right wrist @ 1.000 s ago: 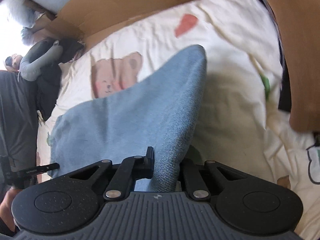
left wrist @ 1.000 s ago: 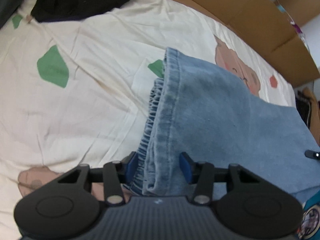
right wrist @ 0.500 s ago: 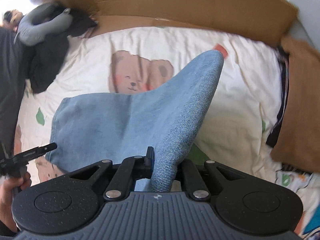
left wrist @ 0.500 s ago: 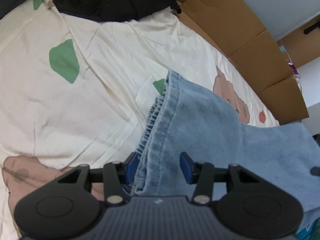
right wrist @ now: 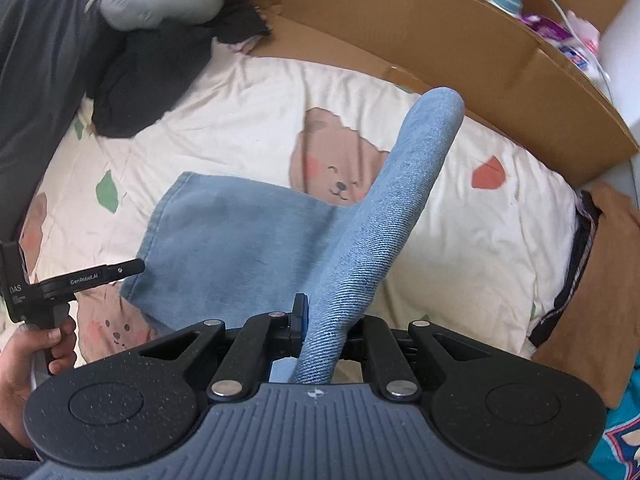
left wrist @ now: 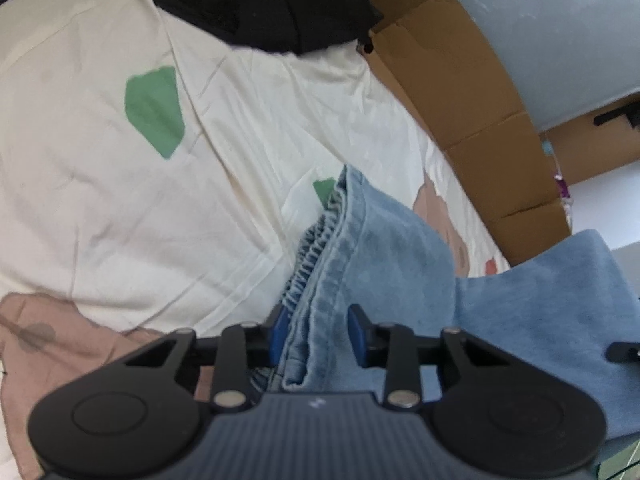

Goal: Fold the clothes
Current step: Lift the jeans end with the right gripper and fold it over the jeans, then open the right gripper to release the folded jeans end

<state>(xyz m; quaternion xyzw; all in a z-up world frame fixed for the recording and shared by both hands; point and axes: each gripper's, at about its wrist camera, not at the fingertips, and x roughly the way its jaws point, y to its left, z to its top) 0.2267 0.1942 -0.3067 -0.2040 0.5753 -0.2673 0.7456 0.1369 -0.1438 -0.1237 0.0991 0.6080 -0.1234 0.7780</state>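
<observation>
**Both tongs on the jeans, one end lifted off the bed**

Left tongs [left wrist: 316, 332] sit at the waistband of the jeans [left wrist: 384, 264], and we see their jaws have just been closing, with the gathered denim between the blue pads [left wrist: 279, 334]. The left pad lies against the cloth; on the right side we cannot tell whether the pad presses it yet. Right tongs [right wrist: 326, 320] are clamped tight on a fold of the jeans [right wrist: 240, 240], which rises from the jaws as a rounded ridge of denim standing up over the bed.

We see the rest of the jeans spread flat on the cream bedsheet [right wrist: 460, 240], about midway across the bed, partly covering a printed bear [right wrist: 336, 168]. In the right wrist view a hand [right wrist: 28, 356] holds the grip of the left tool at the near left corner of the bed.

A pile of black clothing [left wrist: 264, 0] lies at the far edge of the bed in the left wrist view. A brown cardboard wall [right wrist: 440, 40] runs along the far side of the bed, touching the sheet. A brown cloth [right wrist: 596, 280] lies at the right edge.
</observation>
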